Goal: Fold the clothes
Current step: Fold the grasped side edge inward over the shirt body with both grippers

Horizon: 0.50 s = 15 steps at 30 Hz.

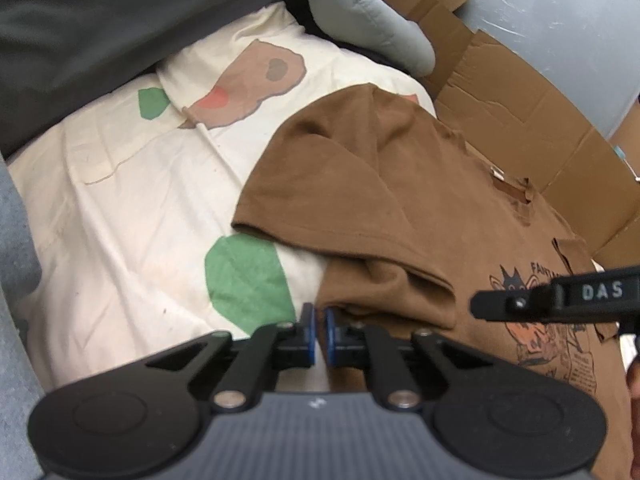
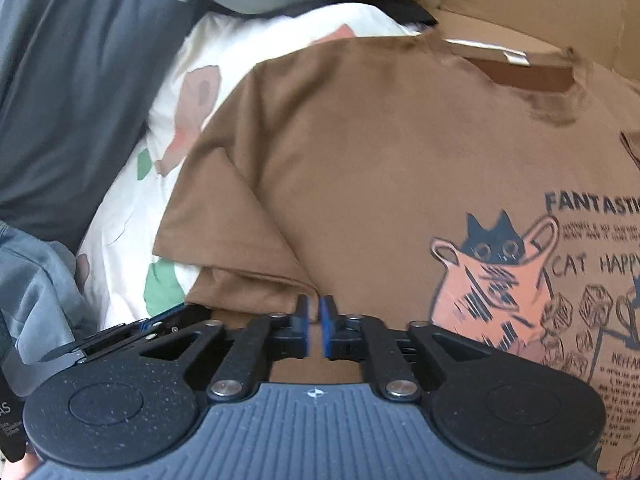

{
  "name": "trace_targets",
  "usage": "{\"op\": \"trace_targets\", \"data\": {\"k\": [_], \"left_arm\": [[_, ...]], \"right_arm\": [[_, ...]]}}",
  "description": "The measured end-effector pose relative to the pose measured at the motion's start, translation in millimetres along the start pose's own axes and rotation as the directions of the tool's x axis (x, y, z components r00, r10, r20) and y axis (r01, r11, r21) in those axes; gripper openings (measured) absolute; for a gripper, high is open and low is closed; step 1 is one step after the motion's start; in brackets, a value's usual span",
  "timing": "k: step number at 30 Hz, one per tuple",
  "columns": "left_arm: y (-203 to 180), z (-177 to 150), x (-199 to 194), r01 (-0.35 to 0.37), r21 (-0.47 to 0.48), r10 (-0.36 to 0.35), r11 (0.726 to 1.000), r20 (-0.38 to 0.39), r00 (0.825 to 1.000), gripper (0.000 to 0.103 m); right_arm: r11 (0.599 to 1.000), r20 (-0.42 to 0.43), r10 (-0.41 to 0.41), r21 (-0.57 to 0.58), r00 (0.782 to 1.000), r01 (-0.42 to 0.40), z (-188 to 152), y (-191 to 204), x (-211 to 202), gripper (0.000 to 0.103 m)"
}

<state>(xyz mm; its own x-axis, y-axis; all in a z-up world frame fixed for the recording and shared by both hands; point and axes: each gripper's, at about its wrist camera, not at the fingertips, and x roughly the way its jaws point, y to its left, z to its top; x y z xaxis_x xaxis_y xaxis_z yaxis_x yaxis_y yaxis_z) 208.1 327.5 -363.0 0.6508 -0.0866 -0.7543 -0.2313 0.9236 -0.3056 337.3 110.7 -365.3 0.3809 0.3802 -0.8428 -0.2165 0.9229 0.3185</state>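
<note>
A brown T-shirt lies spread on a cream bedsheet printed with green and tan shapes. In the left wrist view the shirt fills the centre and right of the frame, with one short sleeve folded in toward the middle and its hem running across the lower centre. A cartoon print of a cat shows at the lower right of the shirt.

The left gripper sits at the bottom centre of that view. Its blue-padded fingers are drawn close together with only a thin gap, right at the lower left edge of the shirt; whether they pinch any cloth cannot be told. The right gripper enters from the right edge as a black bar lettered "DAS", hovering over the printed area.

In the right wrist view the shirt fills most of the frame, neckline and label at the upper right, the words "FANTASTIC" and "CAT HAPPY" beside the cat print at the right. The right gripper at the bottom centre has its pads nearly closed over the shirt's lower hem; a grasp cannot be confirmed.

A flattened cardboard box lies along the upper right. A dark grey garment fills the upper left, and a pale grey-green cushion lies at the top centre.
</note>
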Motion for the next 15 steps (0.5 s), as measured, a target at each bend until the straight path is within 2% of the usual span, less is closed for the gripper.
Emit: {"op": "trace_targets", "data": {"k": [3, 10, 11, 12, 15], "left_arm": [[1, 0, 1, 0.001, -0.003, -0.001, 1.000, 0.000, 1.000, 0.006], [2, 0, 1, 0.005, 0.002, -0.005, 1.000, 0.002, 1.000, 0.006], [2, 0, 2, 0.004, 0.001, -0.004, 1.000, -0.001, 1.000, 0.006], [2, 0, 2, 0.003, 0.000, -0.003, 1.000, -0.003, 1.000, 0.006], [2, 2, 3, -0.004, -0.006, 0.004, 1.000, -0.011, 1.000, 0.006]], "right_arm": [[0.999, -0.006, -0.004, -0.033, 1.000, 0.004, 5, 2, 11, 0.033], [0.995, -0.027, 0.007, -0.096, 1.000, -0.010, 9, 0, 37, 0.033], [0.995, -0.025, 0.014, -0.100, 1.000, -0.016, 10, -1, 38, 0.021], [0.994, -0.027, 0.021, -0.103, 0.999, -0.024, 10, -1, 39, 0.000], [0.996, -0.028, 0.022, -0.089, 0.999, -0.024, 9, -4, 34, 0.000]]}}
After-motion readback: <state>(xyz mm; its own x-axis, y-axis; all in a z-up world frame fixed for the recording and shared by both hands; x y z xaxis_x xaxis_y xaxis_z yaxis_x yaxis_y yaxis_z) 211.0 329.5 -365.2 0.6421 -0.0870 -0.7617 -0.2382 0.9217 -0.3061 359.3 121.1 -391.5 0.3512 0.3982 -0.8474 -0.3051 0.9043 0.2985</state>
